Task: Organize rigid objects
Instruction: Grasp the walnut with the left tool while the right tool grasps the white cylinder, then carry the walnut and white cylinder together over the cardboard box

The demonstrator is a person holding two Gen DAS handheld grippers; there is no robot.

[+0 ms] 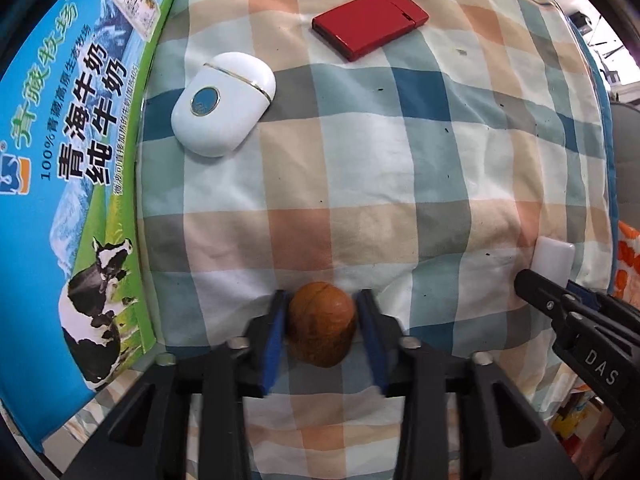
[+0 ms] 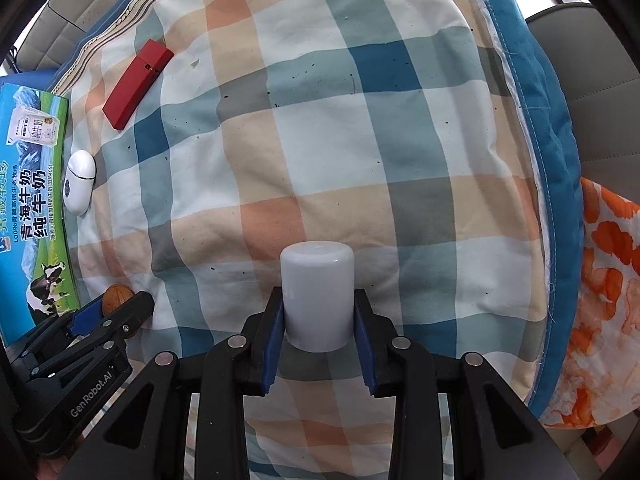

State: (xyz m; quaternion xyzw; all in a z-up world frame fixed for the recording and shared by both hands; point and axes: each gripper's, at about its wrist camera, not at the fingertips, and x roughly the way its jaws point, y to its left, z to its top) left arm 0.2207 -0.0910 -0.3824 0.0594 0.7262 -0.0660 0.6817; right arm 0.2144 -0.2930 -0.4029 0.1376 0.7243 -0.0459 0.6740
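A brown walnut (image 1: 322, 323) lies on the plaid quilt (image 1: 360, 168), and my left gripper (image 1: 322, 308) is shut on it with both blue pads pressed to its sides. In the right wrist view the same walnut (image 2: 116, 295) peeks out behind the left gripper's fingers (image 2: 132, 310). My right gripper (image 2: 319, 312) is shut on a white cylindrical cap (image 2: 318, 300) that stands on the quilt (image 2: 320, 140). That cap (image 1: 554, 259) and the right gripper's finger (image 1: 536, 290) show at the right edge of the left wrist view.
A red flat case (image 1: 370, 22) lies farther up the quilt; a white oval device with a blue button (image 1: 224, 104) rests beside a blue-green milk carton box (image 1: 72, 168) along the left. A blue quilt border (image 2: 548, 160) and orange-patterned fabric (image 2: 604, 300) are on the right.
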